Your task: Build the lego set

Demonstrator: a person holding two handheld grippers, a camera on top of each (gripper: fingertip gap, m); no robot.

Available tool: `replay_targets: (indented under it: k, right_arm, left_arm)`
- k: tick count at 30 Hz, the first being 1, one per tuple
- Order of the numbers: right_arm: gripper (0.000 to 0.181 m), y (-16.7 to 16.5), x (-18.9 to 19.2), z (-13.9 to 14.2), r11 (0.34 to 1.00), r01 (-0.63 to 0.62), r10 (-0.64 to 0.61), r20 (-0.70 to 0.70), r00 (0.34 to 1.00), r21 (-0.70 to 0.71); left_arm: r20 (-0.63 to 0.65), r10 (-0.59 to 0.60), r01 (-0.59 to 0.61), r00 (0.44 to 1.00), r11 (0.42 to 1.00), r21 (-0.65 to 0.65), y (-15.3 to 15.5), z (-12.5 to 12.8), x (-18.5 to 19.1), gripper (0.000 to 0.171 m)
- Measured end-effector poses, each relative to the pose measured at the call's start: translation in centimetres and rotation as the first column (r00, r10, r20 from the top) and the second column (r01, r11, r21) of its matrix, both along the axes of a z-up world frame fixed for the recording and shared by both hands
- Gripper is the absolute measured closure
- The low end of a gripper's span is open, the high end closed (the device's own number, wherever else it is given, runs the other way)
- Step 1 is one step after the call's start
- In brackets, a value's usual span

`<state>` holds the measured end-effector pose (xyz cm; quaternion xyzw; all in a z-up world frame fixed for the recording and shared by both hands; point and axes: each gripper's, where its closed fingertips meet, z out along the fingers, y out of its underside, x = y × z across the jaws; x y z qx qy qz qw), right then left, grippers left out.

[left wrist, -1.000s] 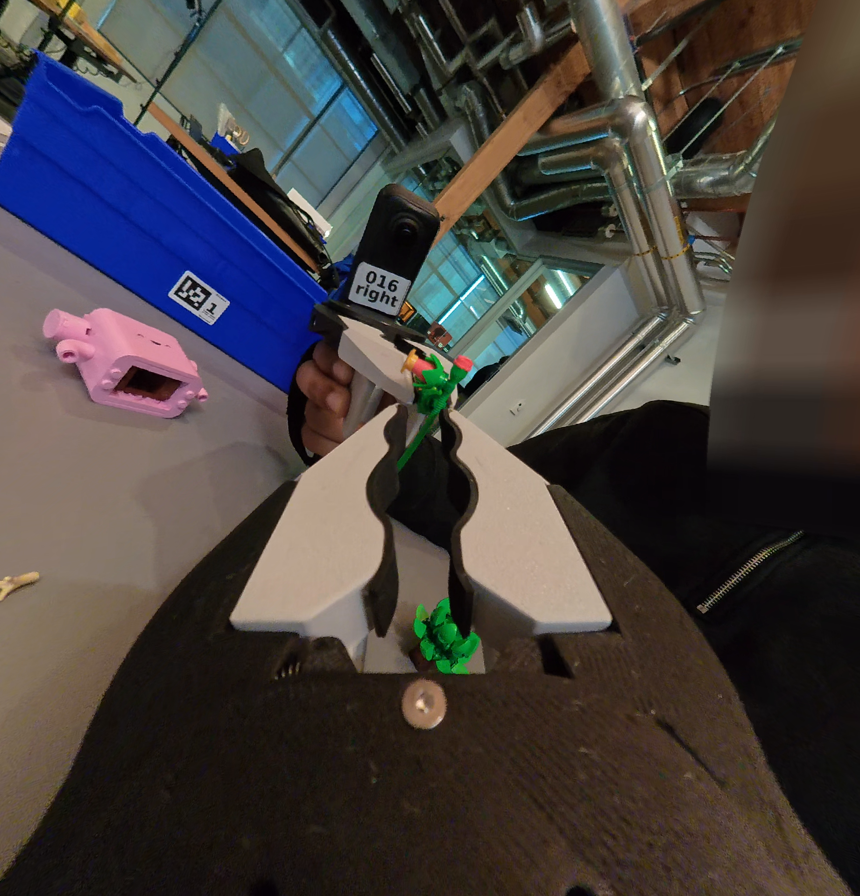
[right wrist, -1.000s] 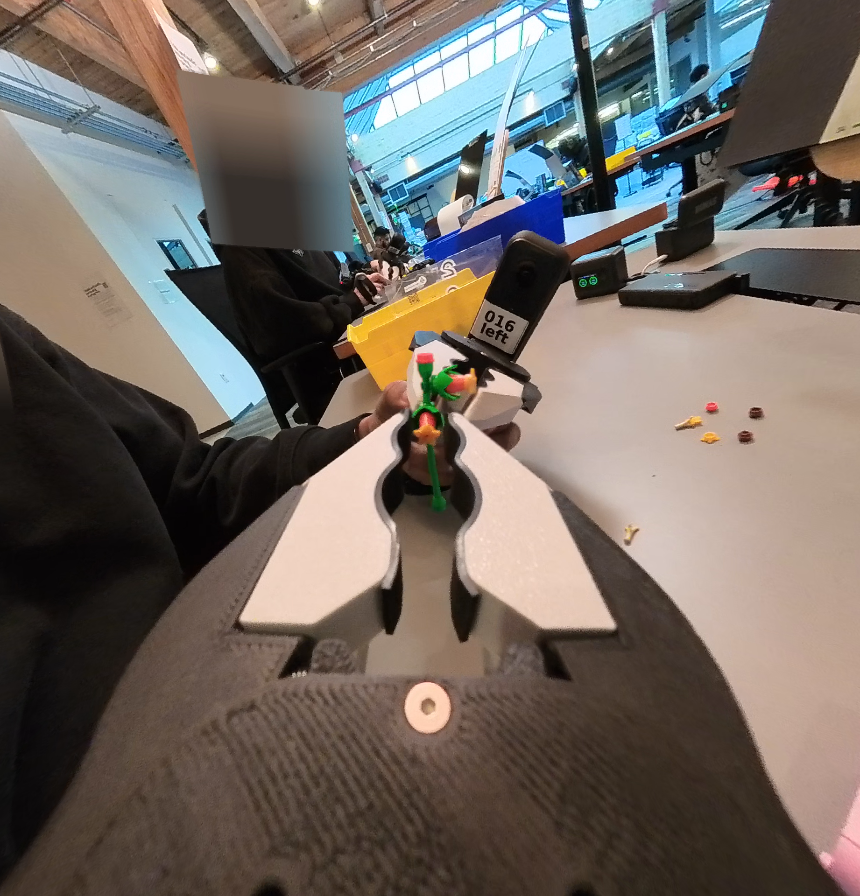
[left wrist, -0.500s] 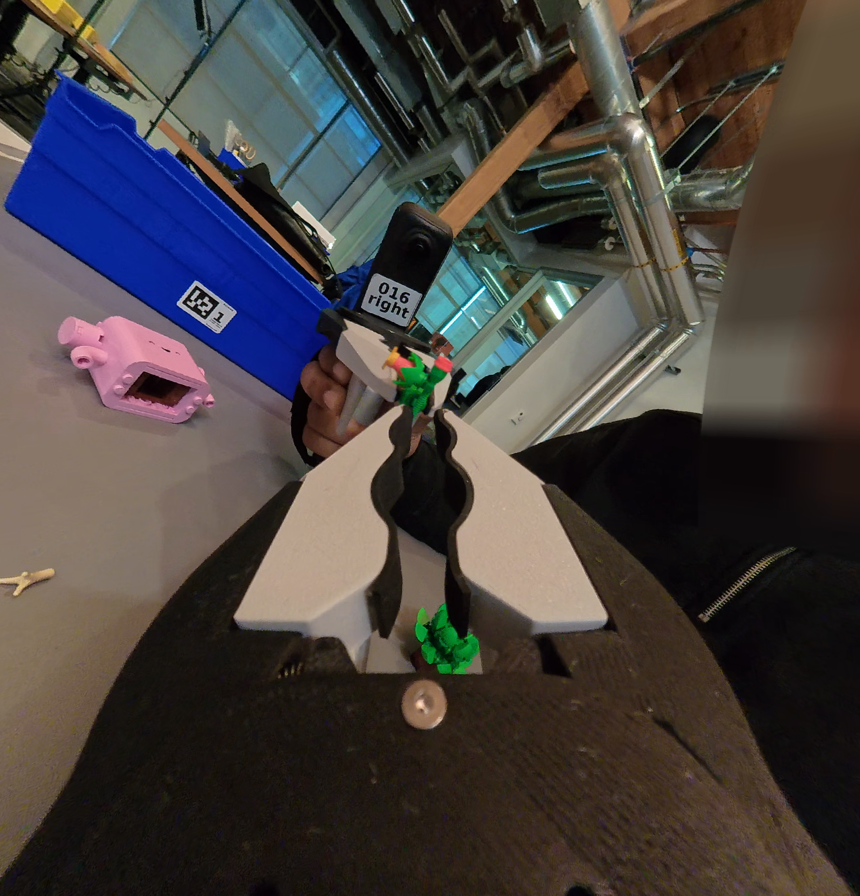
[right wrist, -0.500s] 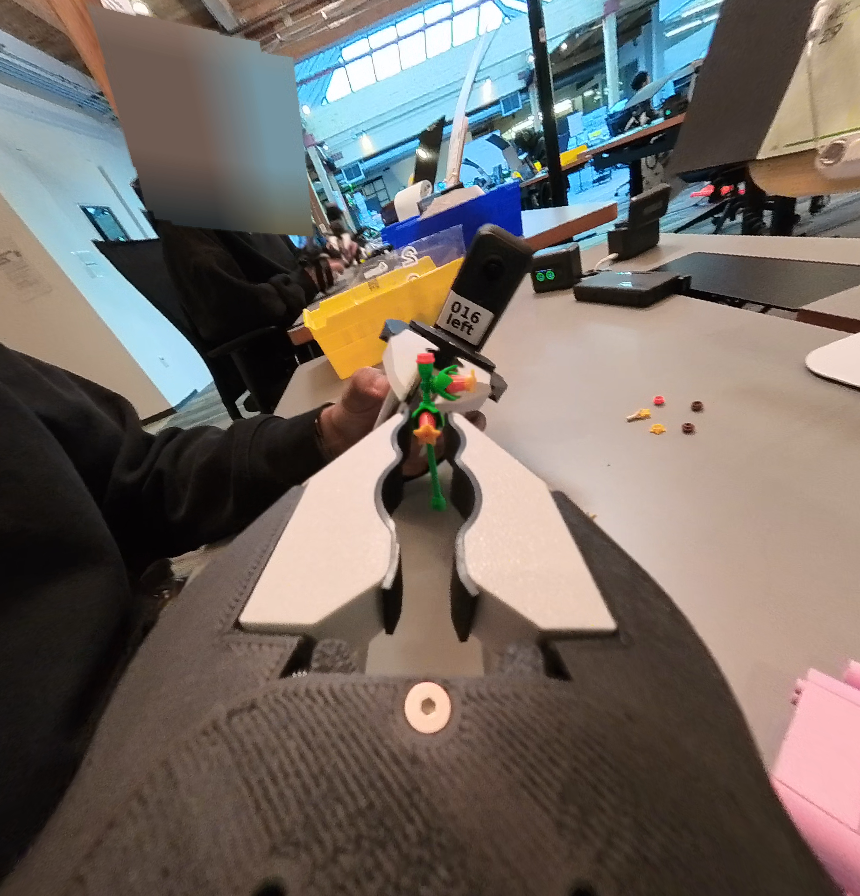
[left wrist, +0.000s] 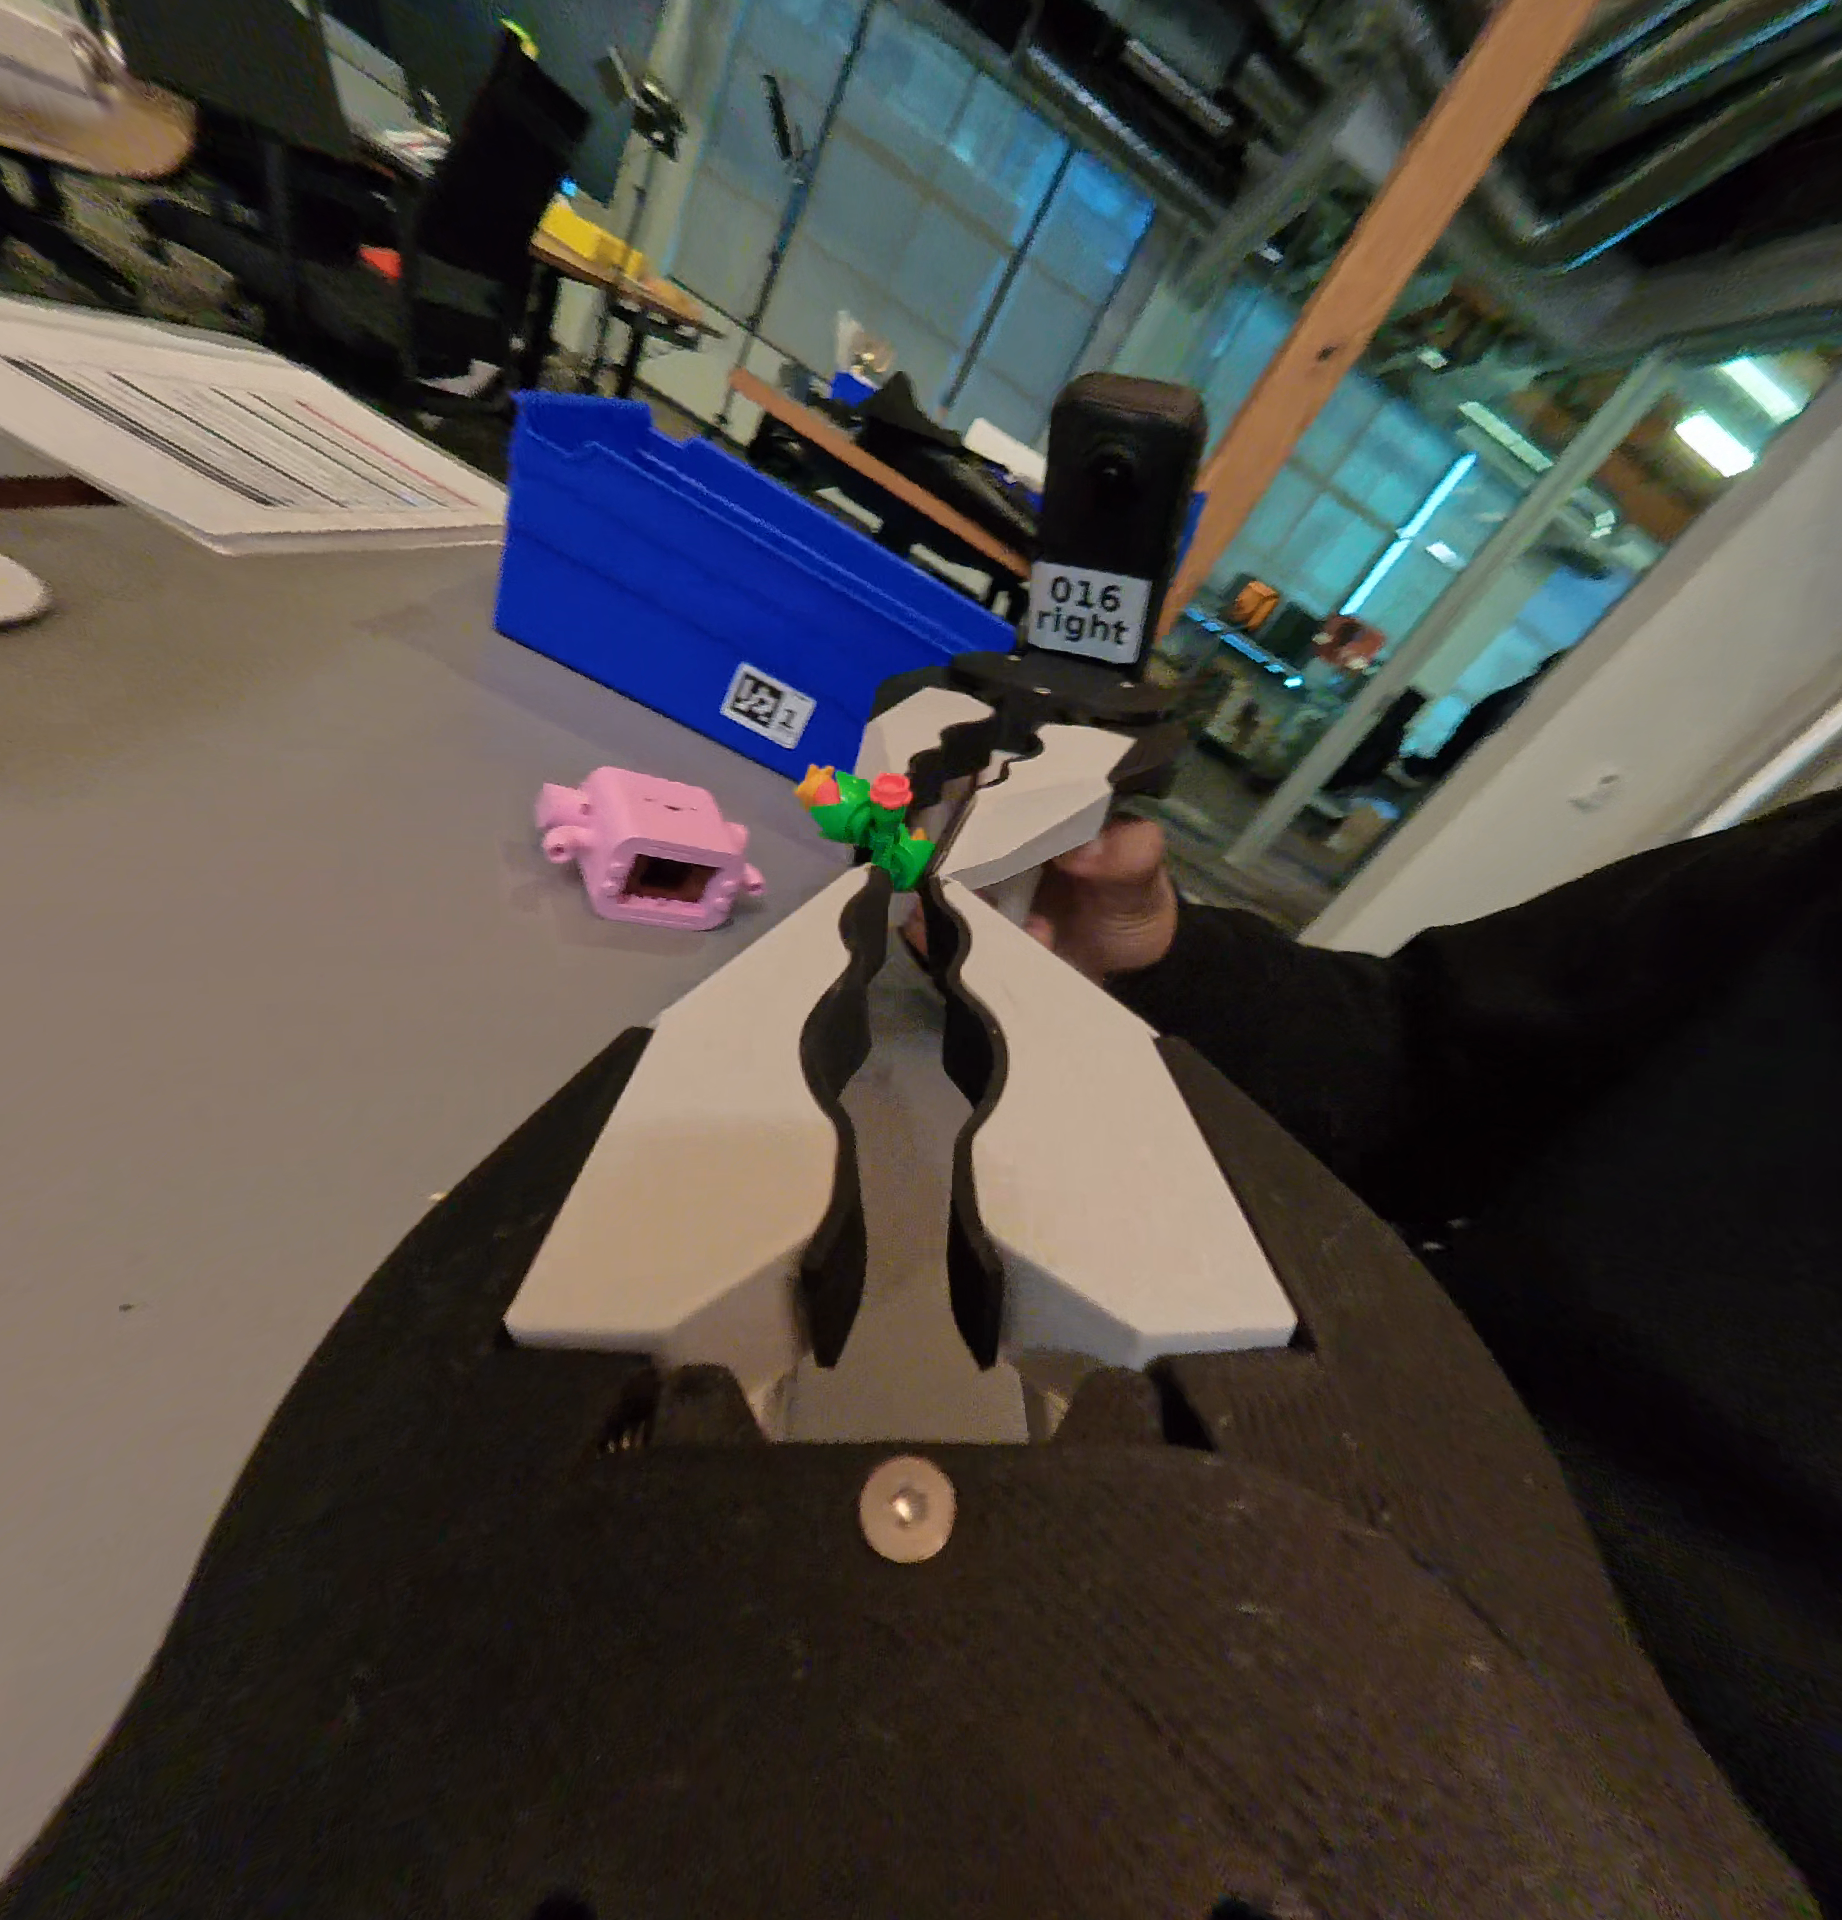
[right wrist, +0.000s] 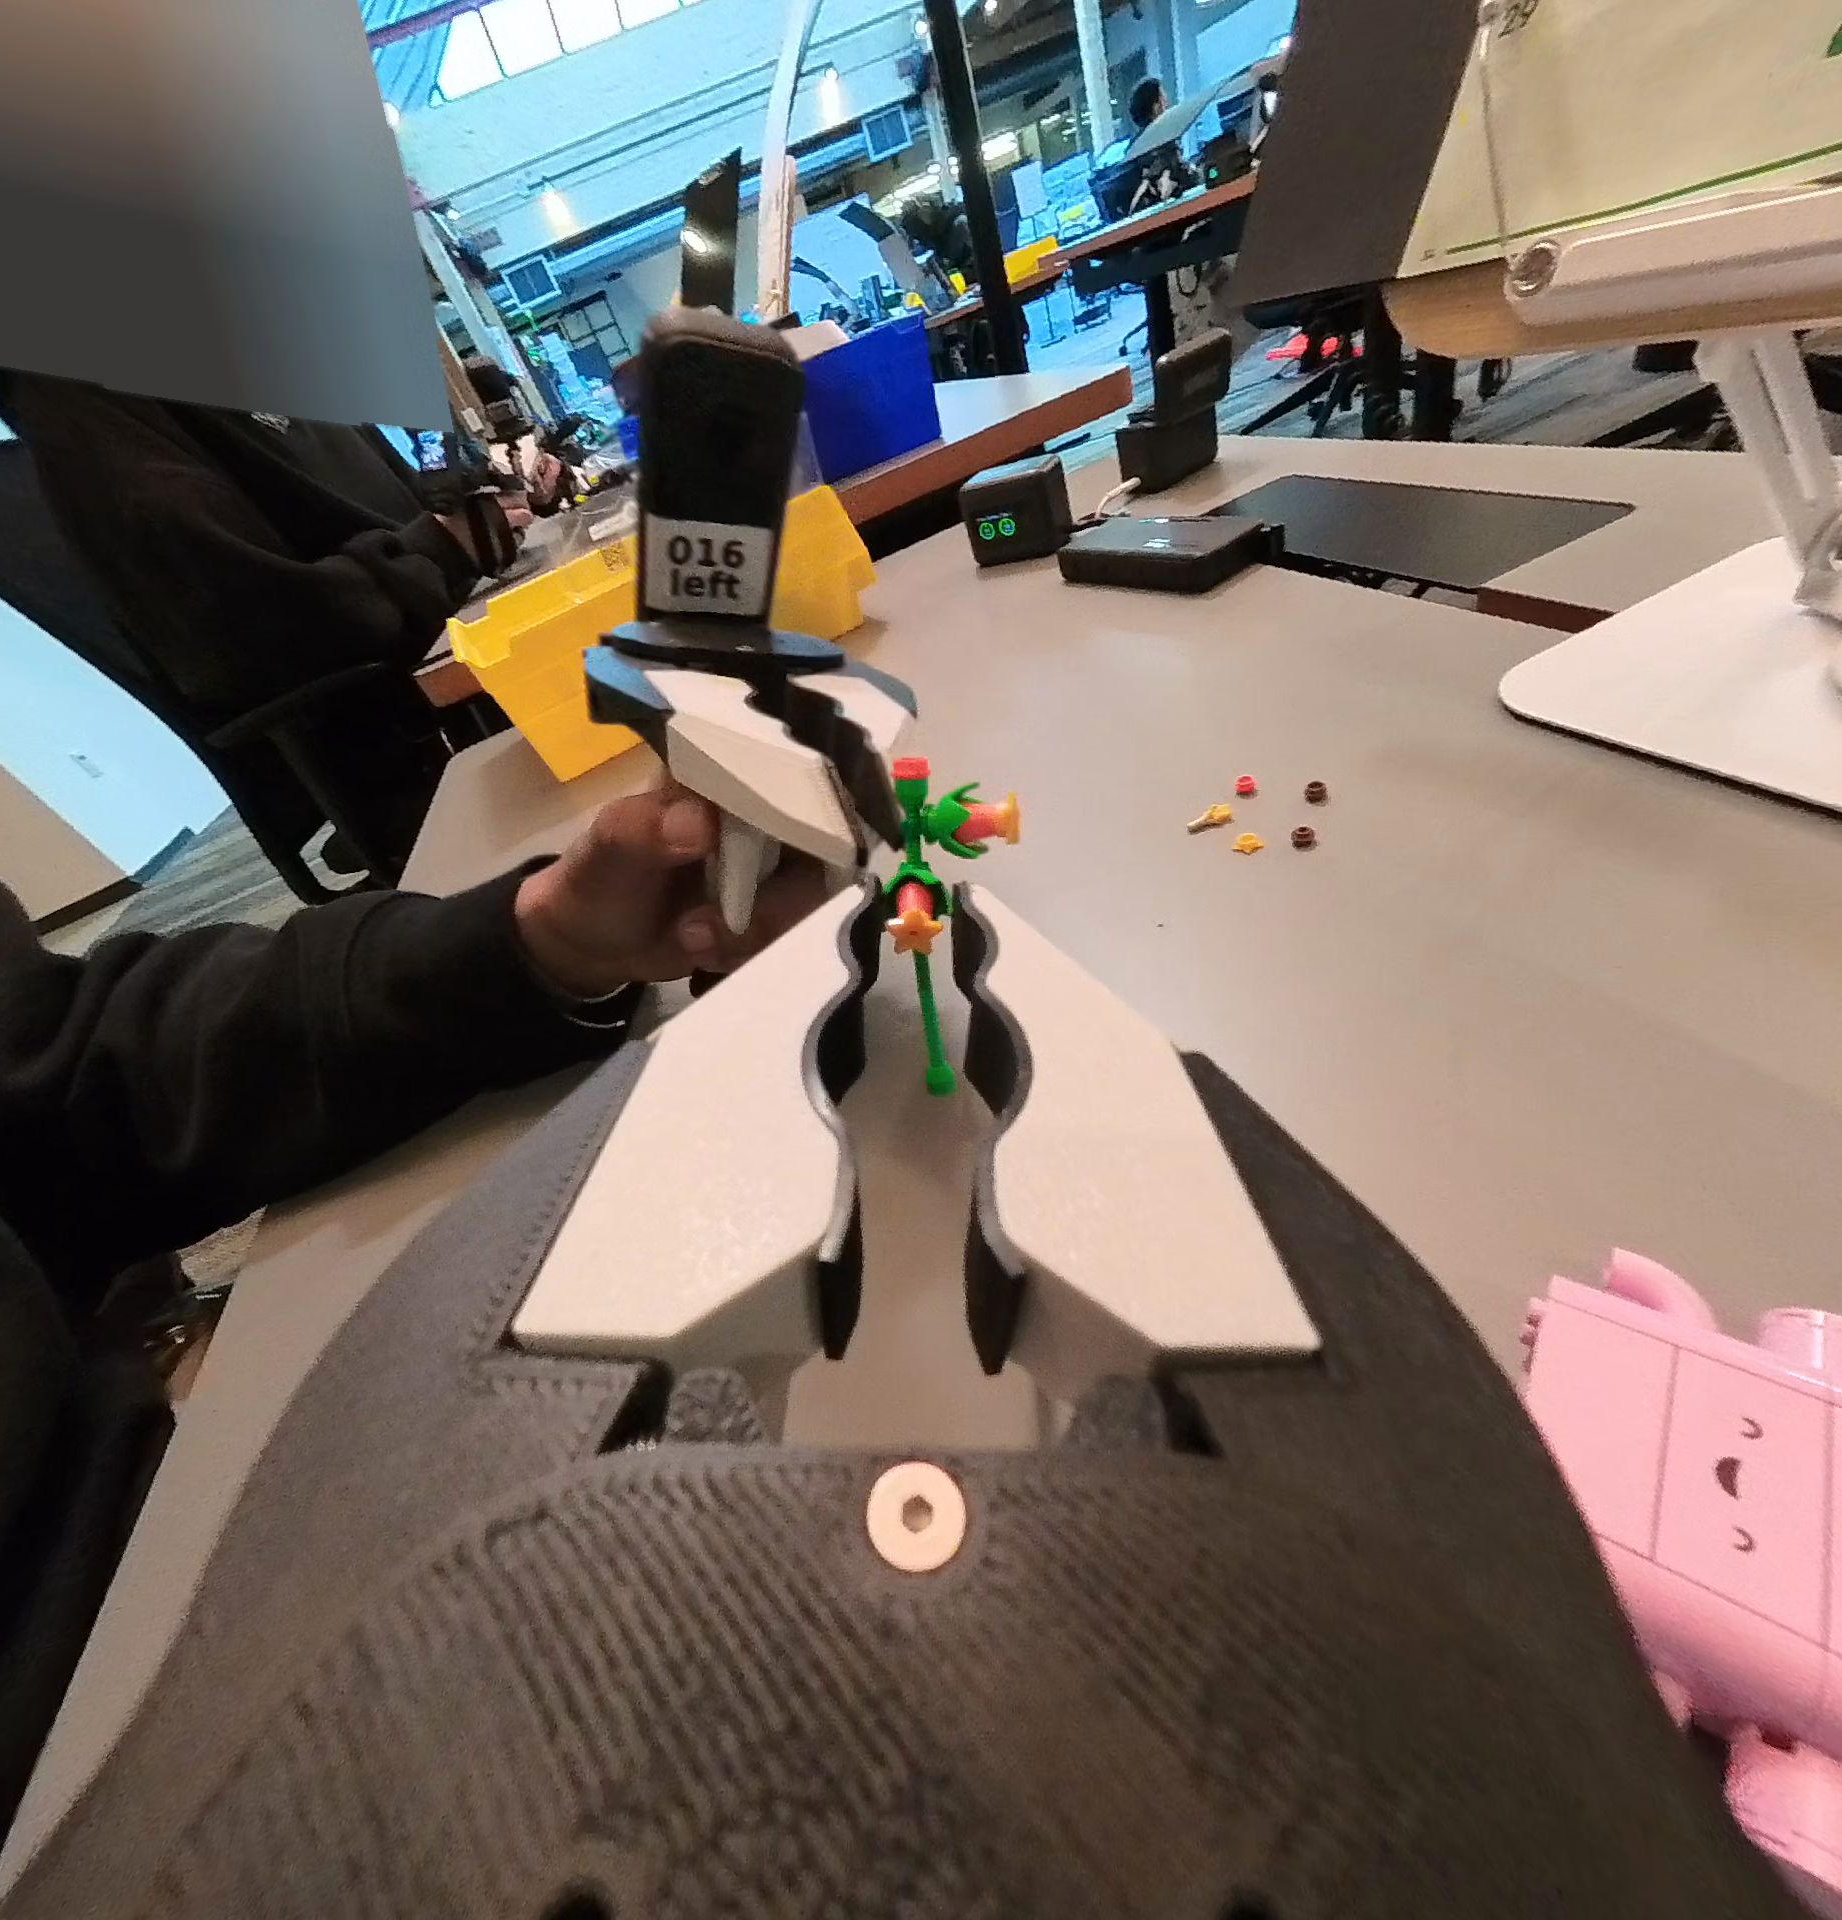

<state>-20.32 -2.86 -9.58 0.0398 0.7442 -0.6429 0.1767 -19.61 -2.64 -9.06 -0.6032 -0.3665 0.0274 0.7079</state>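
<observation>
A green lego flower stem (right wrist: 929, 1003) with red and orange blossoms is held in the air above the grey table (right wrist: 1312, 1039). My right gripper (right wrist: 909, 896) is shut on it near an orange blossom, and the stem's lower end lies between the fingers. My left gripper (left wrist: 896, 875) is shut on the stem's green leaves (left wrist: 901, 854), tip to tip with the right gripper. The blossoms (left wrist: 855, 795) stick out to the left. The left gripper also shows in the right wrist view (right wrist: 875, 831). A pink lego pot (left wrist: 652, 857) lies on its side on the table.
A blue bin (left wrist: 688, 613) stands behind the pot. Several small loose lego pieces (right wrist: 1255, 821) lie mid-table. A yellow bin (right wrist: 574, 675), black devices (right wrist: 1156, 545) and a white stand base (right wrist: 1675, 696) sit farther back. The pink pot (right wrist: 1727, 1507) lies near my right gripper. Left and right tips are no more than a few centimetres apart. Left tips and right tips are each some 15 cm from the pink pot (right wrist: 1727, 1507).
Both grippers have tilted down from pointing at the ceiling toward the table, still joined at the flower stem. The green leafy piece at the base of my left fingers no longer shows.
</observation>
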Motion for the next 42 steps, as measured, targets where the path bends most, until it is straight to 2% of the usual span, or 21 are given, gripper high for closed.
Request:
replay_targets:
  k: [4, 8, 12, 28, 42]
  right_arm:
    - [0.17, -0.18, -0.23, 0.15, 0.999, 0.03, -0.03, 0.011, 1.0, -0.013]
    - [0.17, -0.53, -0.21, 0.42, 0.998, 0.047, -0.045, 0.051, 0.998, -0.034]
    - [0.17, -0.61, -0.37, 0.5, 0.997, 0.068, -0.067, 0.046, 0.997, -0.033]
    - [0.17, -0.73, -0.44, -0.14, 0.997, 0.077, -0.077, -0.017, 0.997, 0.005]
    - [0.17, -0.64, -0.39, 0.3, 0.997, 0.073, -0.073, 0.0, 0.997, -0.022]
  left_arm:
    - [-0.07, 0.089, -0.097, 0.994, 0.989, -0.111, -0.38, -0.11, -0.44, 0.165]
    - [-0.16, 0.166, -0.202, 0.973, 0.947, -0.248, -0.5, -0.46, -0.9, 0.163]
    - [-0.223, 0.205, -0.268, 0.953, 0.913, -0.308, -0.52, -0.08, -1.0, 0.164]
    - [-0.199, 0.191, -0.25, 0.961, 0.907, -0.338, -0.24, -0.61, -1.04, 0.171]
    - [-0.175, 0.161, -0.205, 0.971, 0.939, -0.275, -0.14, -0.28, -0.75, 0.169]
